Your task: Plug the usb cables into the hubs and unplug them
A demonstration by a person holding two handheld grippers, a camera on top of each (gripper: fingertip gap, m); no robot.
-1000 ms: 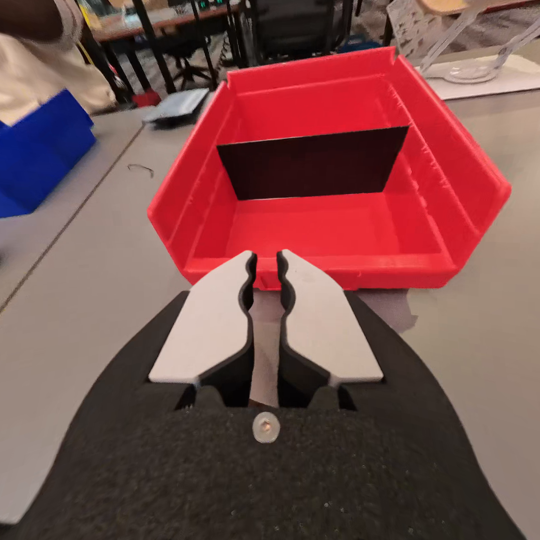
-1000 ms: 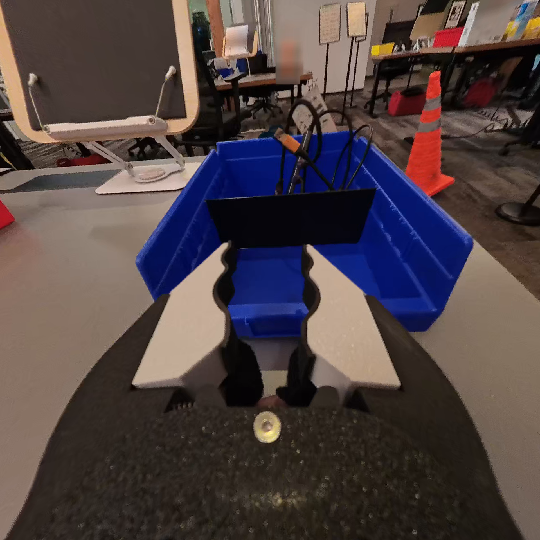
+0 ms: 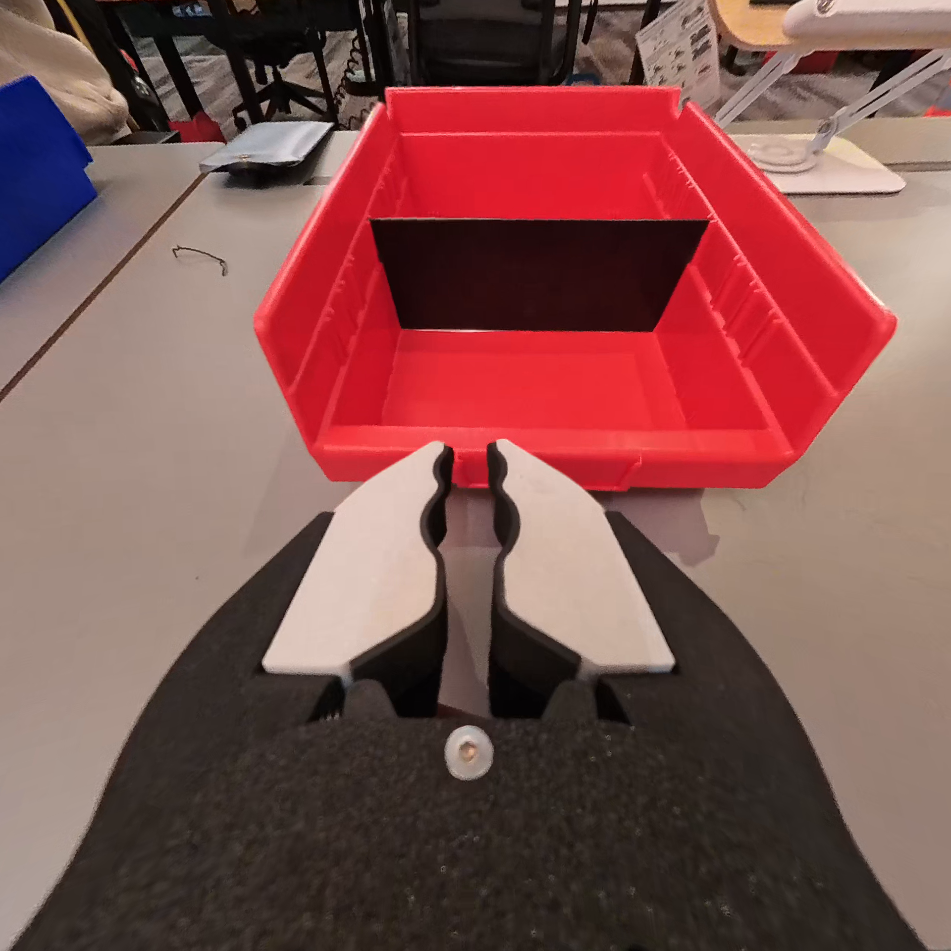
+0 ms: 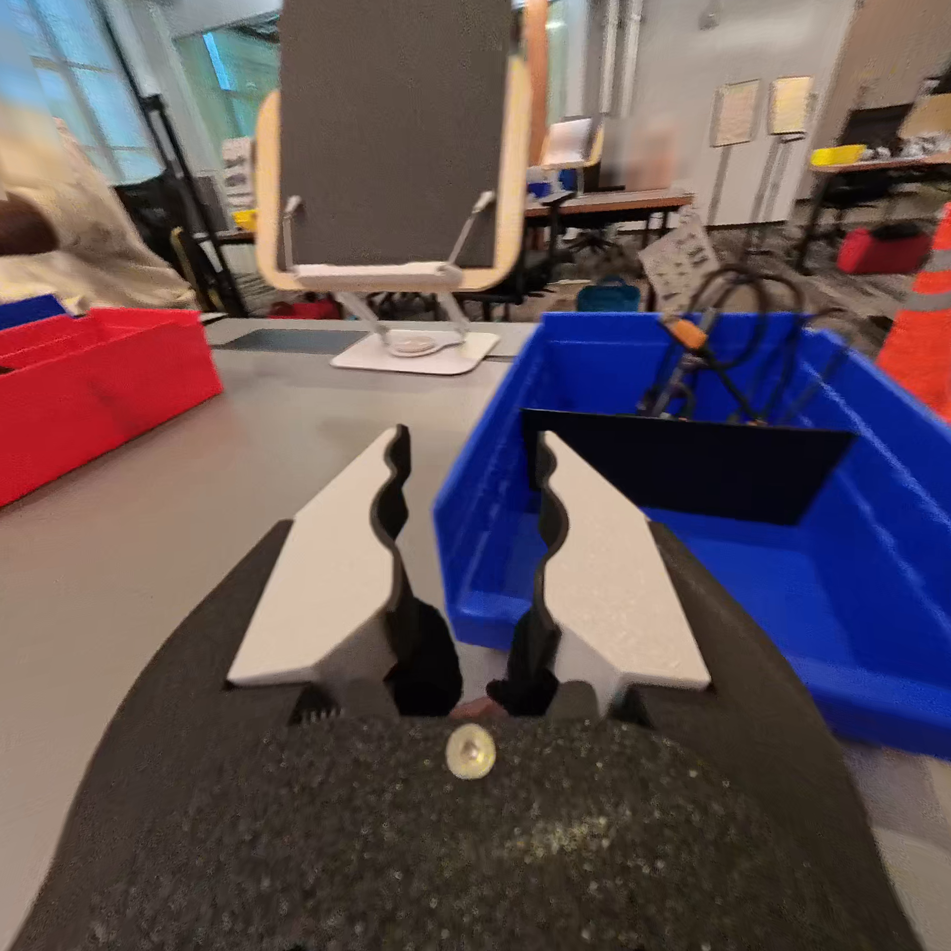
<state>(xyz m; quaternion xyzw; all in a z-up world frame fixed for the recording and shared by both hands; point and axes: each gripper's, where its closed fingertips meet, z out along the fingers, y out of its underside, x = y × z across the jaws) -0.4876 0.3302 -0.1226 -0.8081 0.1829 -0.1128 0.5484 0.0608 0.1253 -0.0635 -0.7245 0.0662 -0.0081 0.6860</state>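
Left claw (image 3: 469, 450), holding nothing with its jaws standing only narrowly parted, is facing the low front lip of the red bin (image 3: 823, 329), tips just short of it; the bin's black divider (image 3: 535, 275) is running crosswise to the claw's line. Right claw (image 4: 471, 437), spread wider and likewise holding nothing, is hovering over the worktop (image 4: 154, 540), straddling the near left corner of the blue bin (image 4: 875, 592), which is lying to its right with cables (image 4: 741, 329) behind a dark divider (image 4: 694, 463).

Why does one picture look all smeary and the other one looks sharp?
The right wrist view is blurred all over, as if the camera was moving: the blue bin and the cables in it look soft. The left wrist view is crisp on the red bin, though its straight edges bow from the wide lens.
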